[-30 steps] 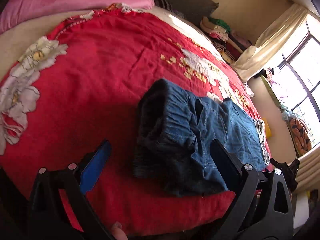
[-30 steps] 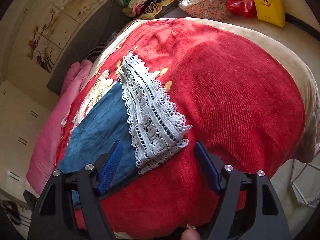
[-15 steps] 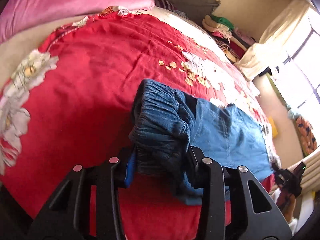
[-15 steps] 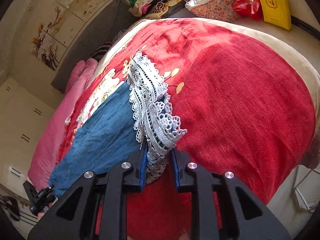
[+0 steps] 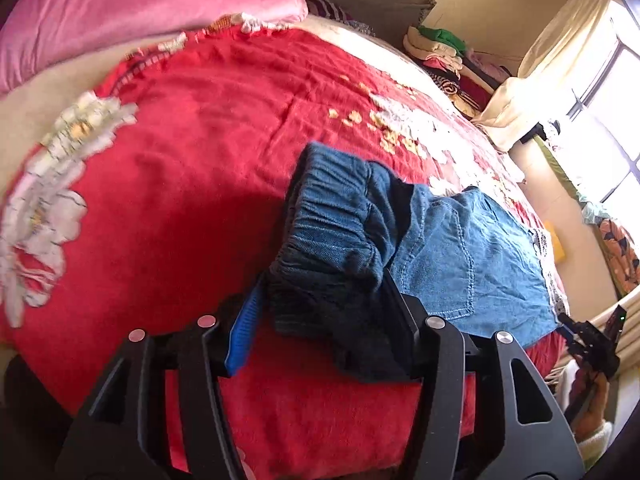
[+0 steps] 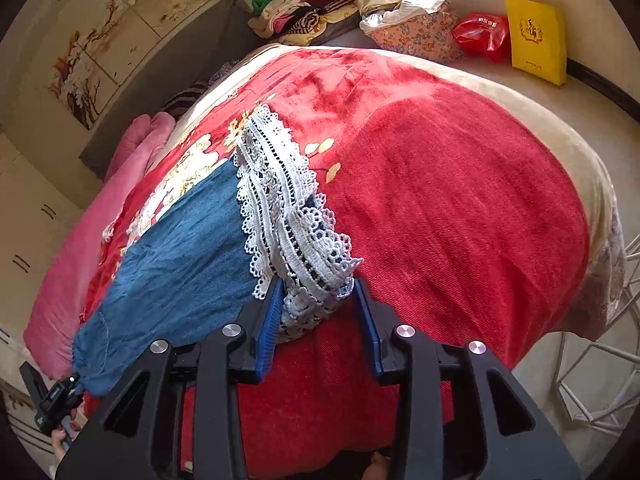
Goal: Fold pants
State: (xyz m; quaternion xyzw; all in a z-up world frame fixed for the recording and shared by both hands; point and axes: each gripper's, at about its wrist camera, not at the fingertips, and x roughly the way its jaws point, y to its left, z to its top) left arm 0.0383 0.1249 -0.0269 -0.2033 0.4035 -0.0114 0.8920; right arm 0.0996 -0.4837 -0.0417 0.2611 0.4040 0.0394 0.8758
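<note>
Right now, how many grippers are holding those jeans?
2. The left gripper has the bunched waistband end of the jeans between its fingers; the right gripper has the lace hem at the other end. Neither looks fully clamped.

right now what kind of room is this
Most likely a bedroom: denim pants lie on a bed's red floral blanket, with a pink pillow at its head and folded clothes stacked beside it.

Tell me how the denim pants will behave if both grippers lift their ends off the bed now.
The pants will likely sag between the grips: the denim lies limp and creased on the red blanket. The gathered waistband looks bulky, probably heavier. The lace hem looks openwork, so it may snag or stretch.
</note>
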